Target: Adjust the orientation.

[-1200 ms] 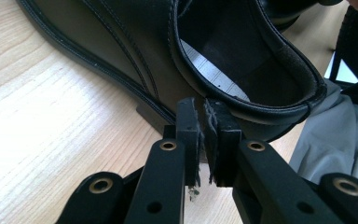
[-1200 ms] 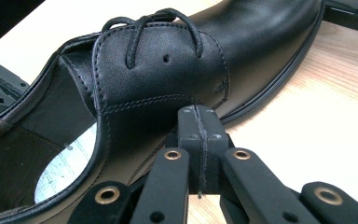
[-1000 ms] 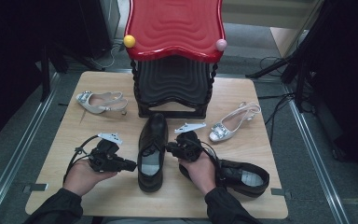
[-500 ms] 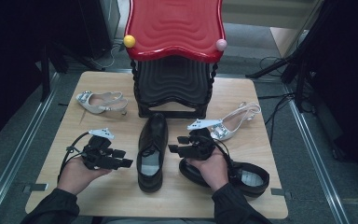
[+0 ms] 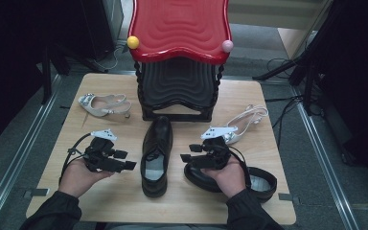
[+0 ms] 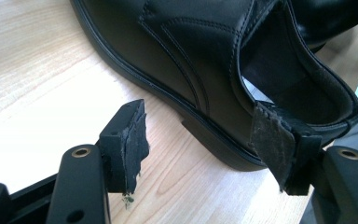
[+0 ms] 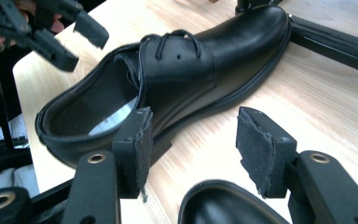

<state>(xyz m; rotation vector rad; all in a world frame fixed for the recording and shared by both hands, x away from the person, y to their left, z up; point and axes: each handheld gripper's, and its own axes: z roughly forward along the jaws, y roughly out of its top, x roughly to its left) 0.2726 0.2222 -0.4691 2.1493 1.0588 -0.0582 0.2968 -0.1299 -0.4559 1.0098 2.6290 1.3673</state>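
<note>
A black lace-up shoe (image 5: 155,158) lies in the middle of the wooden table (image 5: 100,196), toe toward the rack. My left gripper (image 5: 126,160) is just left of it and points at its heel side (image 6: 205,93). Its jaws have just been opening and stand wide, pads off the leather. My right gripper (image 5: 188,155) is to the shoe's right, facing the laced side (image 7: 177,70). Its jaws have also just opened, with bare table between the pads (image 7: 261,149). A second black shoe (image 5: 261,181) lies under my right hand, its rim (image 7: 223,191) low in the right gripper view.
A rack with a red top (image 5: 179,28) over black tiers (image 5: 177,91) stands at the table's far edge. One pale sandal (image 5: 104,104) lies at the back left and another (image 5: 247,122) at the back right. My left gripper (image 7: 70,37) shows beyond the shoe.
Both grippers stood close against the middle shoe's sides with narrow jaws; now both jaws are wide. The right gripper has drawn back to the right and lifted a little. The shoe stays put.
</note>
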